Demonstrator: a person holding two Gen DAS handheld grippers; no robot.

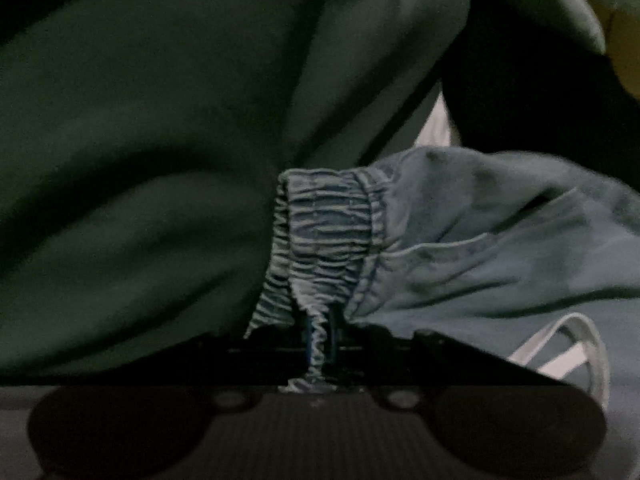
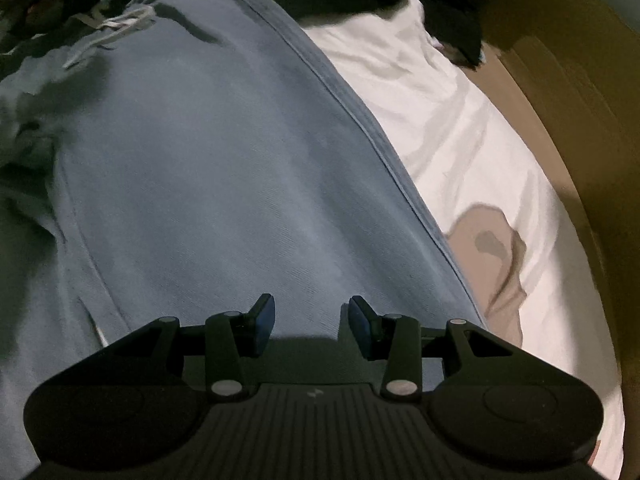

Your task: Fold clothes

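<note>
White bedsheet (image 2: 460, 152) beneath. Blue trousers (image 2: 224, 168) spread across it. Left gripper (image 1: 318, 344) pinches their elastic waistband (image 1: 324, 232); right gripper (image 2: 307, 322) hangs spread above the leg. Keep the waistband taut, edges aligned.

Blue trousers (image 2: 224, 184) show a matt, denim-like twill, faintly ribbed, with raised stitched seams. Their elastic waistband (image 1: 328, 236) is tightly puckered cloth, rough and ridged, and a flat woven drawstring (image 1: 568, 344) looks pale and smooth. The dark green garment (image 1: 140, 140) is soft, matt fabric in broad folds. The white sheet (image 2: 452, 128) is smooth, lightly creased cloth. The right gripper (image 2: 307, 322) is matt black plastic with dull metal pins and blue pads (image 2: 265, 328).
</note>
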